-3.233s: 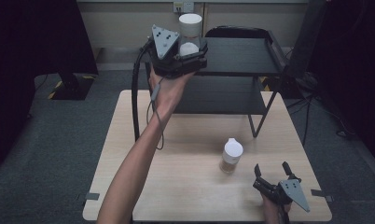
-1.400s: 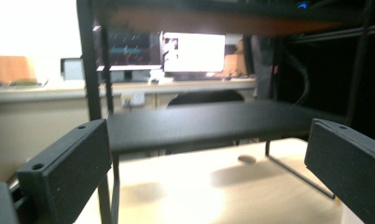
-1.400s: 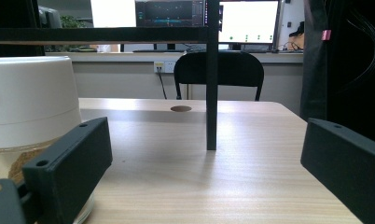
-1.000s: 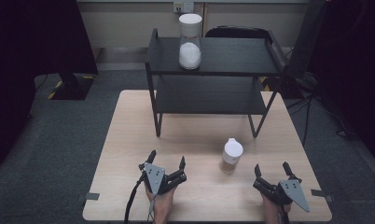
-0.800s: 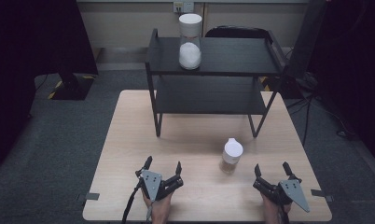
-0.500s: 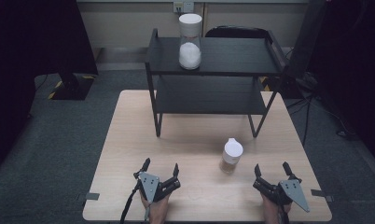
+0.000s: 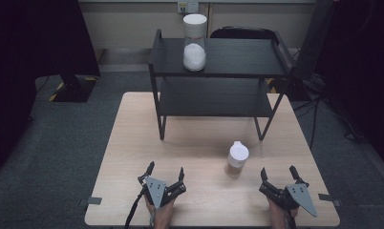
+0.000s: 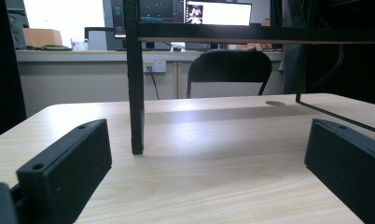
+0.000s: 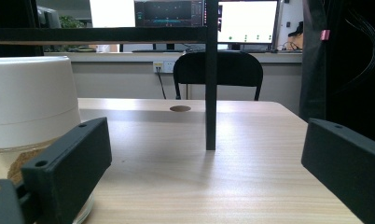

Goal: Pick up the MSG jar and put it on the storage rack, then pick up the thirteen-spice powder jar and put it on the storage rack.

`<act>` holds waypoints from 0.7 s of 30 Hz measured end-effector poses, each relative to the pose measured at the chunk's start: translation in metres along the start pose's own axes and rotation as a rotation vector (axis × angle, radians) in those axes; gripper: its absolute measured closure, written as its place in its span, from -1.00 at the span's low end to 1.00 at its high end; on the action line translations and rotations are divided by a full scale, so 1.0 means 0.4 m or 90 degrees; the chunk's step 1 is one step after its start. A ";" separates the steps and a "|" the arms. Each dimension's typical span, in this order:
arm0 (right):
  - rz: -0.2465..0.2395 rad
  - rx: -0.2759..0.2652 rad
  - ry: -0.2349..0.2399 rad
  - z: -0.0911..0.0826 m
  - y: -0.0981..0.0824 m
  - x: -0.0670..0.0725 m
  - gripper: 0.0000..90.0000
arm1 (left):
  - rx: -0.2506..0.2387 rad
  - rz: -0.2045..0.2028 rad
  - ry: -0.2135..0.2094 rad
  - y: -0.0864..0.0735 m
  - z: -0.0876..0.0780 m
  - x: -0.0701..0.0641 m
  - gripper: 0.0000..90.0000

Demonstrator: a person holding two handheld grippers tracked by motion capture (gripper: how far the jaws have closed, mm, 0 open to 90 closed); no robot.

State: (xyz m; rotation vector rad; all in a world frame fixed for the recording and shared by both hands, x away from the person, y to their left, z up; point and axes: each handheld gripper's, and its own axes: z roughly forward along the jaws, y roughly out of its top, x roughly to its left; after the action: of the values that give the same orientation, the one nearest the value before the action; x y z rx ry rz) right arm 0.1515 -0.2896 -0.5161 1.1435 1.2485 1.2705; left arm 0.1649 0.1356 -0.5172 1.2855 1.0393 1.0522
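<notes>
Both my grippers rest at table (image 7: 133, 143) near edge, jaws spread, holding nothing; tall jar (image 7: 195, 42) on shelf (image 7: 238, 57). Next, I judge: right gripper (image 7: 279, 177) reaches small jar (image 7: 237, 159) just left; left gripper (image 7: 165, 172) idle

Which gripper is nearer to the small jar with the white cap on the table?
Right. The right gripper sits just beside the small jar, to its right; the left gripper lies farther off on the jar's other side.

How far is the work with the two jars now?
Done: the tall jar with white powder stands on the top shelf of the rack. In hand: nothing; the left gripper and right gripper rest open on the table. Left: the small jar stands on the table, probably next.
</notes>
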 end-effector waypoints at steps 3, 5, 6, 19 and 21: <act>0.000 0.000 0.000 0.000 0.000 0.000 -1.00 | -0.002 0.000 0.000 -0.001 0.000 0.000 -1.00; 0.000 -0.001 0.000 0.000 0.000 0.000 -1.00 | -0.002 0.000 0.000 -0.001 -0.001 -0.001 -1.00; 0.000 0.000 0.001 0.000 0.000 0.000 -1.00 | -0.002 0.001 0.001 -0.001 -0.001 -0.001 -1.00; 0.000 0.000 -0.002 0.000 0.000 0.002 -1.00 | -0.002 0.000 0.006 -0.001 0.000 -0.004 -1.00; 0.000 0.000 -0.002 0.000 0.000 0.001 -1.00 | -0.002 0.001 0.006 -0.001 0.000 -0.004 -1.00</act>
State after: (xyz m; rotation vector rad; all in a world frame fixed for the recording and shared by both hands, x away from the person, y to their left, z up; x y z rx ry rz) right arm 0.1514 -0.2891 -0.5161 1.1450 1.2466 1.2685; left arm 0.1645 0.1340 -0.5177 1.2802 1.0439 1.0612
